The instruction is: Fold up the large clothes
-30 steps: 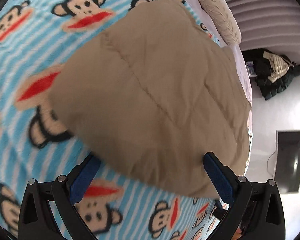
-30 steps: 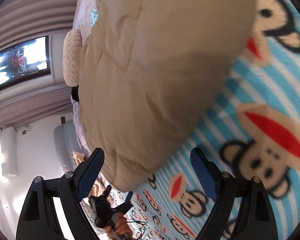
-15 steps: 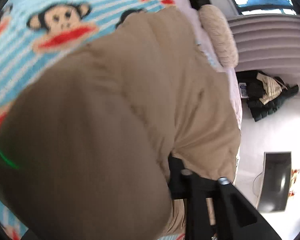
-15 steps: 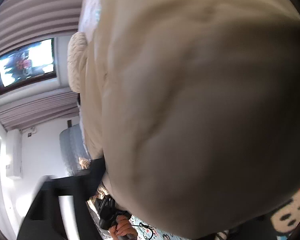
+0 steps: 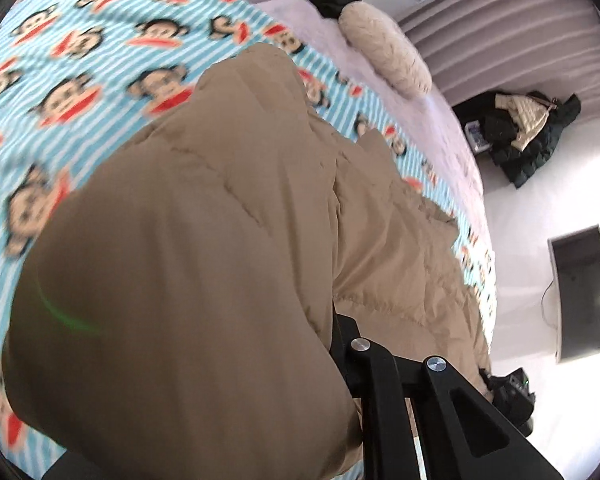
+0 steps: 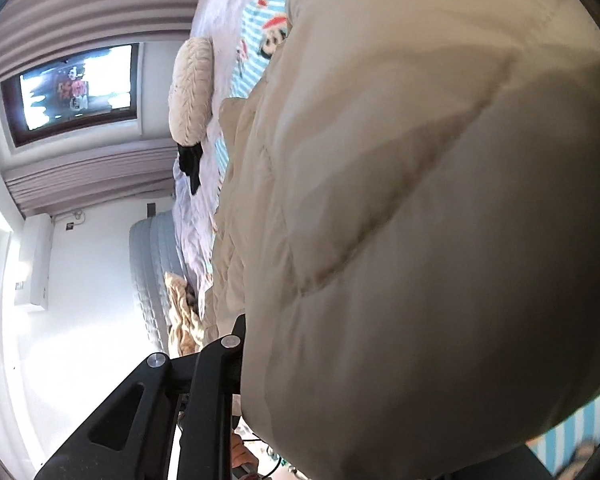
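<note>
Both hand-held grippers, left and right, have just been closing and now clamp the tan padded jacket's near edge, raised off the bed. Slippery, bulky padding could slide from your pinch mid-fold.

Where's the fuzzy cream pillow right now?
The cream pillow lies at the far end of the bed, upper right in the left wrist view, on the lilac sheet beyond the tan puffer coat.

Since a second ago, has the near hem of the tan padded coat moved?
Yes. The coat hem, then flat on the monkey blanket, is now lifted toward the camera, clamped in the left gripper, whose jaws have just closed.
</note>
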